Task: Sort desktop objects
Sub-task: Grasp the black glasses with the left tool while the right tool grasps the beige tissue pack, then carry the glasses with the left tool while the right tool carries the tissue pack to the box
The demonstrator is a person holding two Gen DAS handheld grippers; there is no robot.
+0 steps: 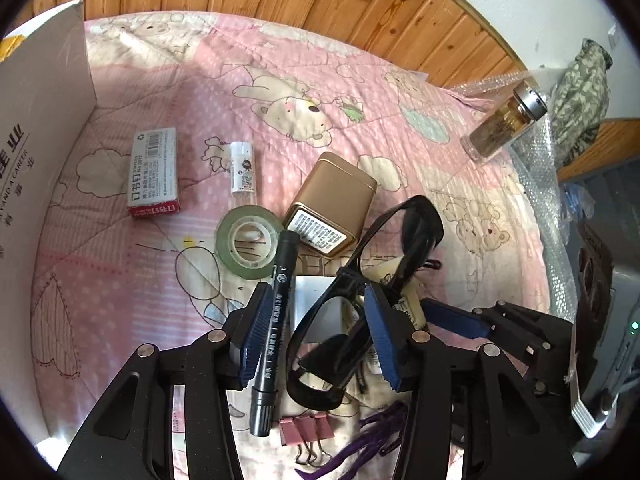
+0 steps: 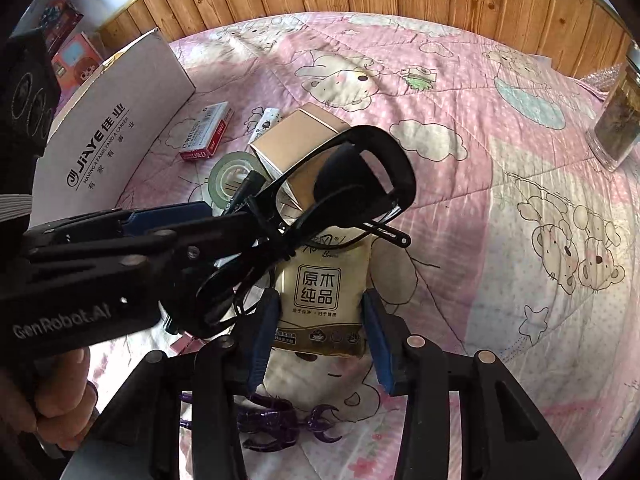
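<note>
On the pink quilt [image 1: 168, 264], black sunglasses [image 2: 352, 184] are held lifted by the left gripper [image 1: 316, 340], its pads clamped on the frame near the bridge. A beige tissue pack [image 2: 320, 300] is bracketed by the right gripper [image 2: 320, 340], pads at its sides (contact cannot be told). Nearby are seen a black marker [image 1: 276, 328], tape roll [image 1: 248, 242] and gold tin [image 1: 332, 200].

Black sunglasses [image 1: 360, 280] tilted above a tissue pack [image 2: 320, 296].
</note>
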